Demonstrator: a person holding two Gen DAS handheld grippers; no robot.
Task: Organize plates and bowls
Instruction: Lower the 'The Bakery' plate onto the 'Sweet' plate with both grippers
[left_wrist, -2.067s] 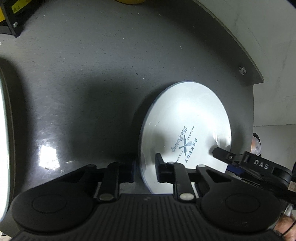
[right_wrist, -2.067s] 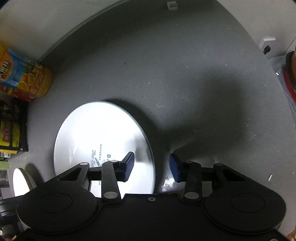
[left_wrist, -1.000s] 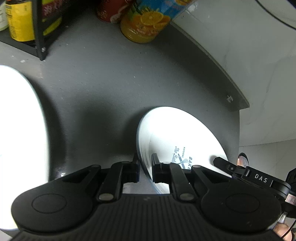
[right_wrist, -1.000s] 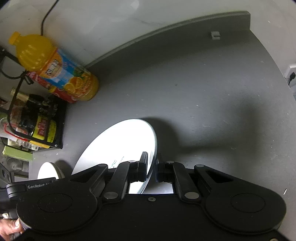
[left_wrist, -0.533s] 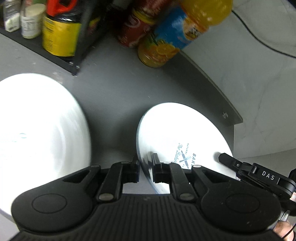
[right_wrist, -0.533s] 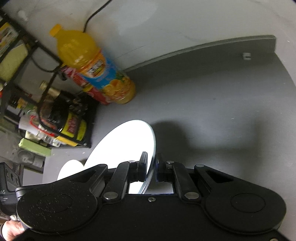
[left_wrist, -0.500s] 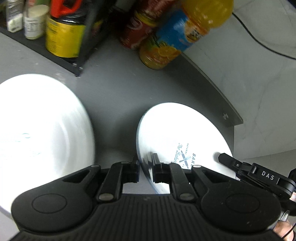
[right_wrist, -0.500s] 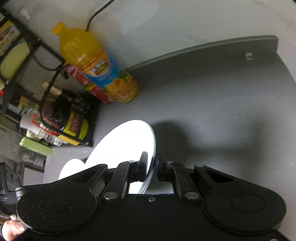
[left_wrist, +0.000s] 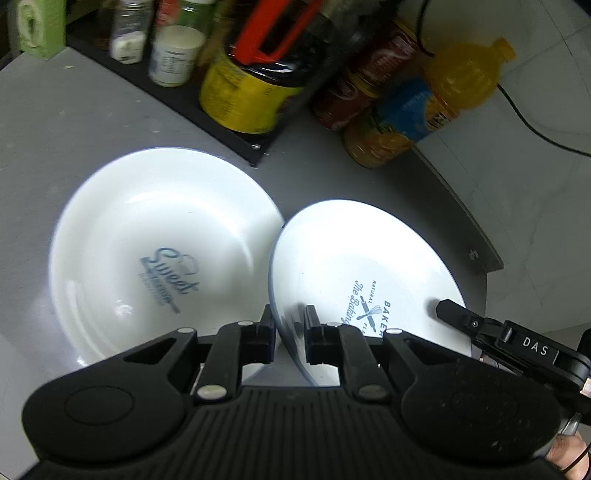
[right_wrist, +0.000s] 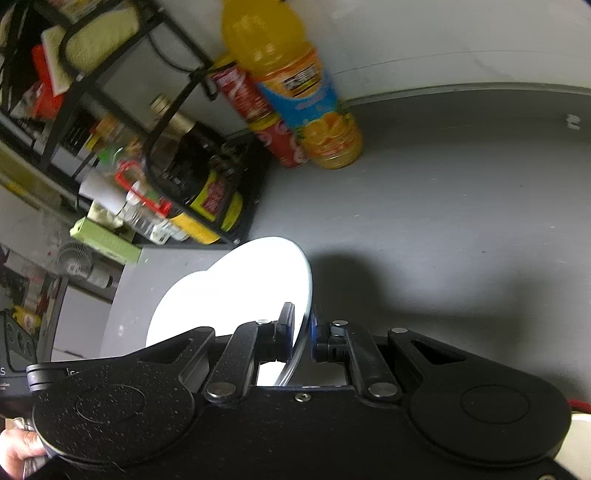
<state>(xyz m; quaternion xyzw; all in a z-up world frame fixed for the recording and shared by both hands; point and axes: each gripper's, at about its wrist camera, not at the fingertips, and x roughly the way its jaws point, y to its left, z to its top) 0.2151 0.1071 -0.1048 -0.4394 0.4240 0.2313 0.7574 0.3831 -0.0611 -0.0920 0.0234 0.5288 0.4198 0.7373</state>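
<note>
Left gripper (left_wrist: 289, 334): jaws narrowed onto the near rim of the bakery plate, one finger on each face of the rim.
Right gripper (right_wrist: 303, 334): jaws pinched narrow on the opposite rim of the same plate; from the left wrist view its black finger (left_wrist: 465, 319) reaches onto the plate's right edge.
Hands: a bit of one hand (right_wrist: 18, 454) shows at the lower left corner of the right wrist view.
Bakery plate (left_wrist: 365, 273): white with blue "The Baking / Bakery" print, held tilted between both grippers above the grey counter (right_wrist: 461, 206), casting a shadow on it; in the right wrist view it appears edge-on and overexposed.
Sweet plate (left_wrist: 155, 243): deeper white dish with blue "Sweet" print, lying on the counter just left of the held plate; the held plate's rim overlaps its right edge in view, contact cannot be told.
Black rack (left_wrist: 207, 110): beyond the plates, holding a yellow-labelled jar (left_wrist: 240, 96) and small spice bottles (left_wrist: 173, 55).
Orange juice bottle (right_wrist: 295, 85): standing far back by the wall, a red cola can (right_wrist: 266, 118) just beside it.
</note>
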